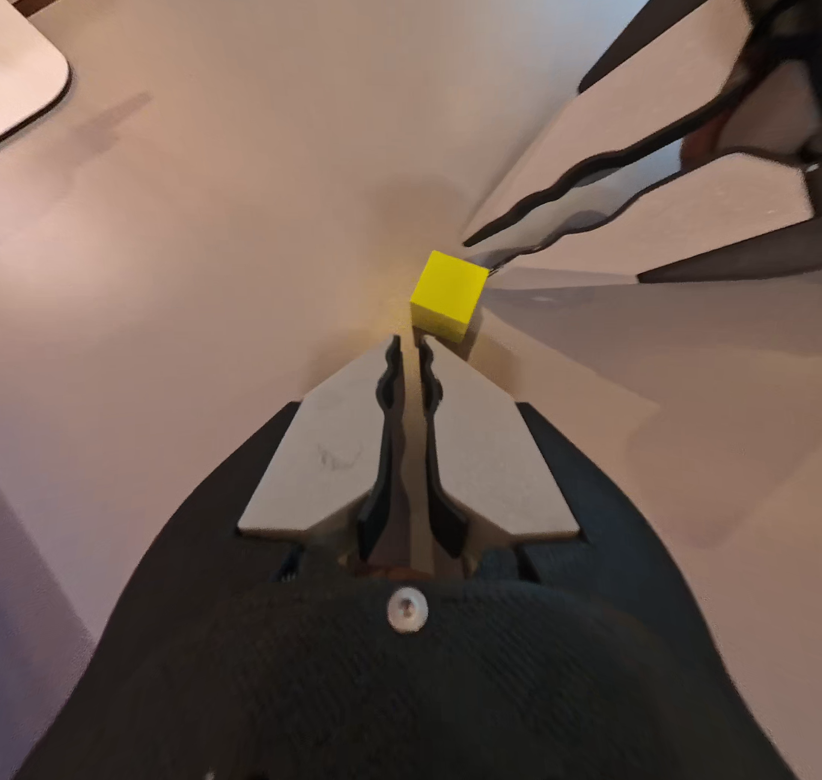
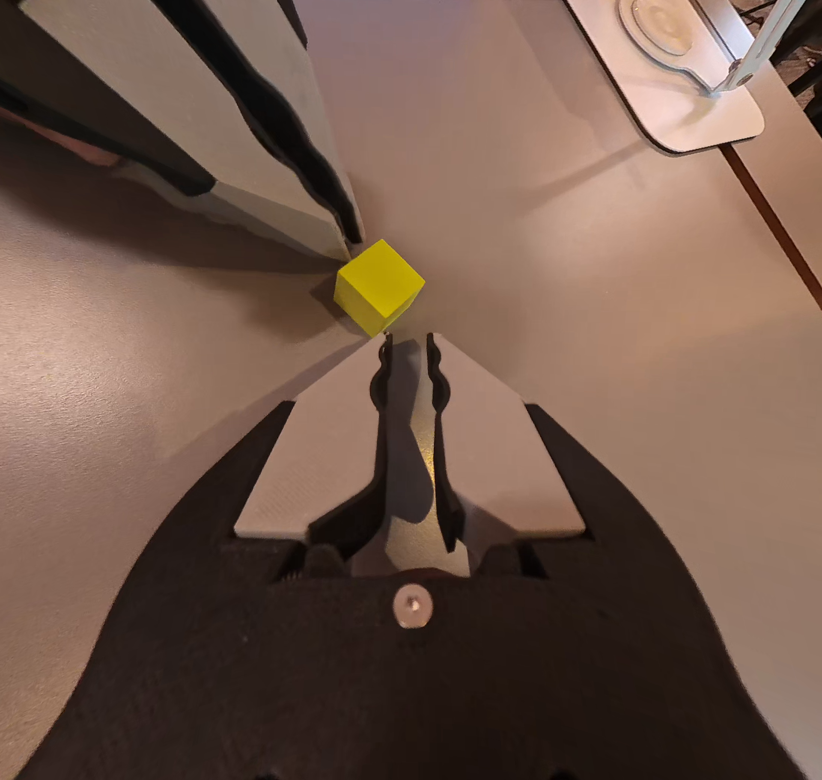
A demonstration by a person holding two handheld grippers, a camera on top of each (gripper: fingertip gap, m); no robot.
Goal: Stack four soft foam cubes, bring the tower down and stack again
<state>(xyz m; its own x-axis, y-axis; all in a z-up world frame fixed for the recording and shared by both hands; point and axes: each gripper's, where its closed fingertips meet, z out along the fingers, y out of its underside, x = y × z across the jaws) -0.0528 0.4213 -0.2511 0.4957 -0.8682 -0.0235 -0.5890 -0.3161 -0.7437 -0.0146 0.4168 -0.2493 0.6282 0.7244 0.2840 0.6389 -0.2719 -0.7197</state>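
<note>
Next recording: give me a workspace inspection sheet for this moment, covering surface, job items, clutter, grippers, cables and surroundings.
Surface: plain beige table, bare around the work spot.
Job's things: one yellow foam cube resting on the table; no other cubes or tower in view.
Clutter: nothing seen.
Grippers: left hand-held gripper nearly closed, empty, tips just short of the cube; right hand-held gripper slightly apart, empty, tips at the cube's near corner.
Cables: nothing seen.
Surroundings: flat white stand base with a metal arm at the table's edge.
</note>
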